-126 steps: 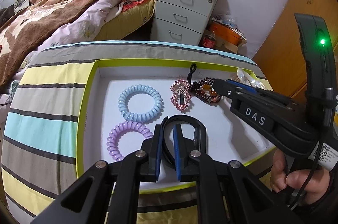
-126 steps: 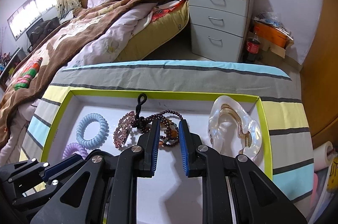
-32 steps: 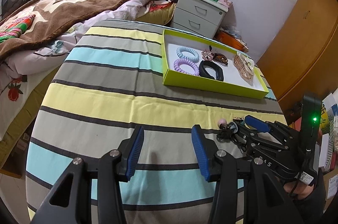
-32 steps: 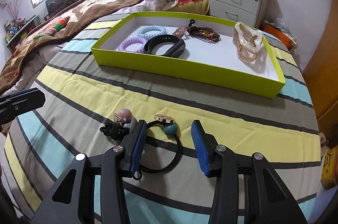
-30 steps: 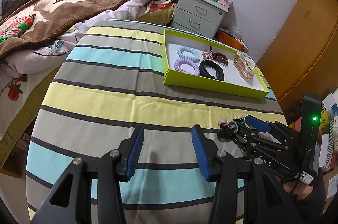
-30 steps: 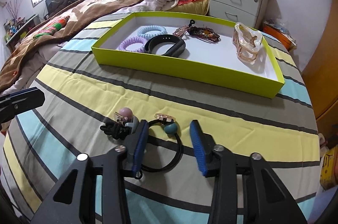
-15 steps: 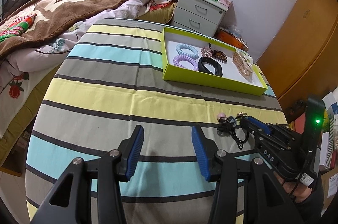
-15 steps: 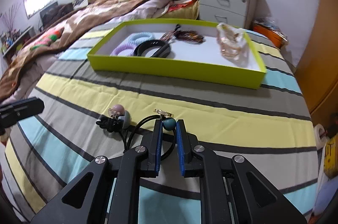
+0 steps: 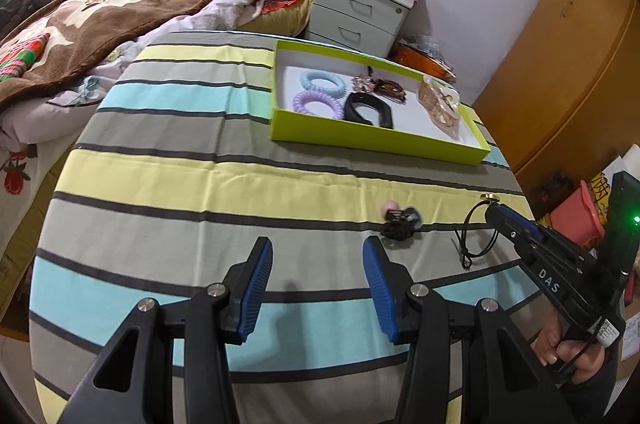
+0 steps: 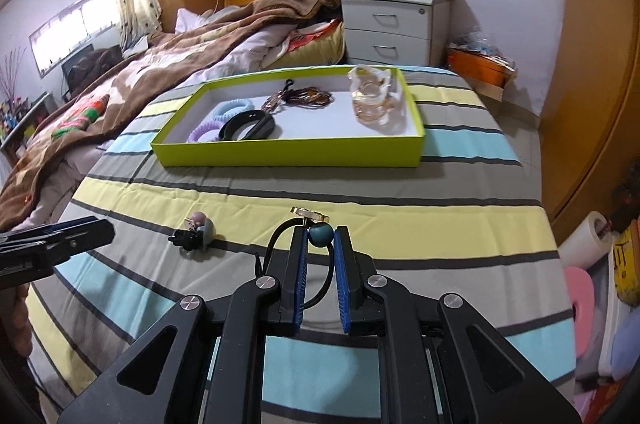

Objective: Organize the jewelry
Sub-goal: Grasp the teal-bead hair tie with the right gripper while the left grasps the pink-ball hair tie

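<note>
Here the right gripper point(image 10: 320, 238) clenches a black hair tie point(image 10: 320, 234) short of the tray point(image 10: 288, 151); left gripper point(image 9: 318, 256) gapes empty.

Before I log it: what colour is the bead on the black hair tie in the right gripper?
Teal; right wrist view.

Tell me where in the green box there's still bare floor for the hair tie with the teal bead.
Free: the white floor of the green box between the black band and the clear claw clip. Crowded: the left end, where the blue coil tie, purple coil tie and beaded bracelets bunch together.
</note>
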A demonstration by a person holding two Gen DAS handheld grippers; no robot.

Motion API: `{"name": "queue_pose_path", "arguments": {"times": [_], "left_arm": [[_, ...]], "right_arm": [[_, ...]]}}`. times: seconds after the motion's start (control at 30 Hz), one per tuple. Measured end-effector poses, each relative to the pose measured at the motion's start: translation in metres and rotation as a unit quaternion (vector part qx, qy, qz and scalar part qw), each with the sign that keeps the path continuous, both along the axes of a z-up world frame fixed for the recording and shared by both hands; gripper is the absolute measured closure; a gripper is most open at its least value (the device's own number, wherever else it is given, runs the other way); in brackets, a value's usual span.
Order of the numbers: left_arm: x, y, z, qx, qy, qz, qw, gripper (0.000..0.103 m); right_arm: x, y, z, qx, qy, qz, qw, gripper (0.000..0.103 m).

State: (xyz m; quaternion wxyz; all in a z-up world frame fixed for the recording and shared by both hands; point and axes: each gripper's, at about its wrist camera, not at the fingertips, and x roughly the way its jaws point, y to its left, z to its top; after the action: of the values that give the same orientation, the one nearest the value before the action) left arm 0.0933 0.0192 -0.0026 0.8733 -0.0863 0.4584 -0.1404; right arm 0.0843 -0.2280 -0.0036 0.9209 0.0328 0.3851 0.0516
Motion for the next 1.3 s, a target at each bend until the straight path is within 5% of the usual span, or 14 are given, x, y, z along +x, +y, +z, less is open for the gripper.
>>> {"name": "queue_pose_path", "arguments": {"times": [0.4, 1.0, 1.3], "left_arm": [[0.013, -0.051, -0.007, 0.005, 0.003, -0.059, 0.9982, 0.051], [0.024, -0.090, -0.025, 0.067, -0.004, -0.070, 0.9952, 0.051], [0.023, -0.091, -0.024, 0.085, -0.014, -0.062, 0.9944, 0.068]], "right_arm": [[-0.019, -0.023, 0.008, 0.015, -0.020, -0.018, 1.000, 0.090], [-0.023, -0.025, 0.009, 0.026, -0.027, -0.015, 0.999, 0.090], [-0.021, -0.024, 0.007, 0.026, -0.026, -0.013, 0.999, 0.090]]}}
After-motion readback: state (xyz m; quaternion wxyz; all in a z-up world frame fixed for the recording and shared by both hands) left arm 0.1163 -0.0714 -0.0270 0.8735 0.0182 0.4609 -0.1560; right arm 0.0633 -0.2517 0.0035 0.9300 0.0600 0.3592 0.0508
